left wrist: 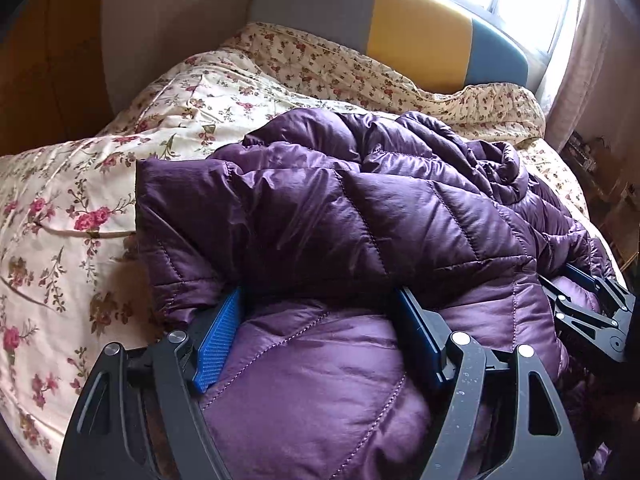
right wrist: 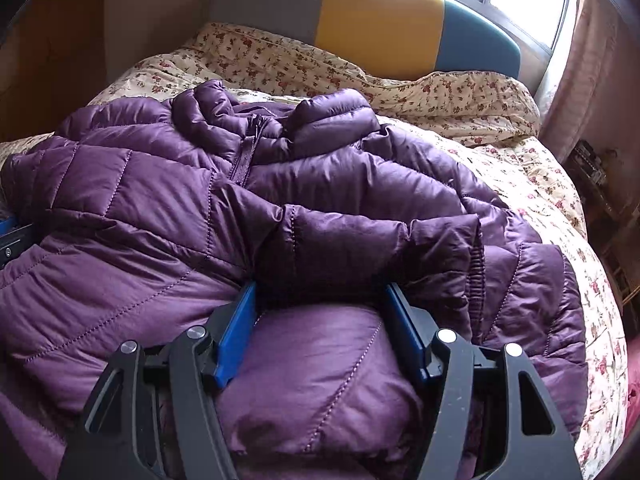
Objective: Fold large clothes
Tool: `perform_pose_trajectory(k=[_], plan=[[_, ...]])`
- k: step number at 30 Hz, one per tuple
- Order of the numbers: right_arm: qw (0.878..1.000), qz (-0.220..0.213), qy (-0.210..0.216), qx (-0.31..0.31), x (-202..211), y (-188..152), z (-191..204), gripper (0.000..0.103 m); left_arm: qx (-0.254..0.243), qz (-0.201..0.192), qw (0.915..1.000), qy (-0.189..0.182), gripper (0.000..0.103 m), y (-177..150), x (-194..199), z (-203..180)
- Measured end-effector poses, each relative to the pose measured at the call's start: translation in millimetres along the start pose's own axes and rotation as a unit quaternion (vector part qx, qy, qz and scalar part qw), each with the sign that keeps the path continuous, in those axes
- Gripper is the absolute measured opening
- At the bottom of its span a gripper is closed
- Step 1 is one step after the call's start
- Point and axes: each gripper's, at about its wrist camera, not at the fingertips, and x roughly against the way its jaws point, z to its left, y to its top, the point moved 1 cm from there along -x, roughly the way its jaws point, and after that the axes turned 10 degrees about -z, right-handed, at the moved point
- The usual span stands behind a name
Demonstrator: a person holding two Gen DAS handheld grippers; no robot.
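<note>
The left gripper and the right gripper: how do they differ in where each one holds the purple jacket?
The left gripper stands near the jacket's straight edge, with the floral bedcover beside it; the right gripper sits just below an elastic cuff. Past the left gripper lie only quilted folds; past the right gripper the zipper shows. Both have wide-set jaws with puffy fabric bulging between the blue pads.

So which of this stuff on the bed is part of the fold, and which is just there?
Part of the job:
purple puffer jacket
left gripper, jacket bulging between its fingers
right gripper, likewise

Just there:
floral duvet
headboard
curtain
</note>
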Motion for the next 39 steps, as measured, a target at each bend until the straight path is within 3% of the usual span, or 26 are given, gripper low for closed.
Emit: perform_pose_trajectory(k=[5, 7, 9, 13, 22, 31, 39], plan=[[1.000, 0.002, -0.001, 0.000, 3.8, 3.8, -0.5, 0.064, -0.004, 0.004, 1.0000, 0.005, 0.076, 2.7, 3.2, -1.9], [1.000, 0.009, 0.003, -0.009, 12.7, 10.2, -6.5, 0.072, -0.002, 0.010, 0.9999, 0.014, 0.079, 5.6, 12.0, -3.7], [0.999, 0.009, 0.019, -0.025, 24.3, 14.0, -13.9, 0.088, 0.001, 0.004, 0.9999, 0.013, 0.084, 5.5, 26.9, -4.2], [0.999, 0.005, 0.034, -0.018, 57.8, 11.6, -24.9, 0.090, -0.002, -0.012, 0.9998, 0.015, 0.084, -3.2, 67.5, -3.7], [0.997, 0.060, 0.043, 0.016, 119.9, -57.1, -63.0, 0.092, -0.024, -0.021, 0.9995, 0.009, 0.084, -50.9, 145.8, 0.0], [0.993, 0.112, 0.028, 0.007, 166.6, -128.8, -98.5, 0.092, -0.019, 0.014, 0.9997, 0.008, 0.084, -120.3, 195.8, 19.9], [0.991, 0.124, 0.039, -0.010, 214.2, -172.5, -106.6, 0.092, 0.013, 0.041, 0.9990, -0.012, 0.080, -172.4, 232.7, 37.1]])
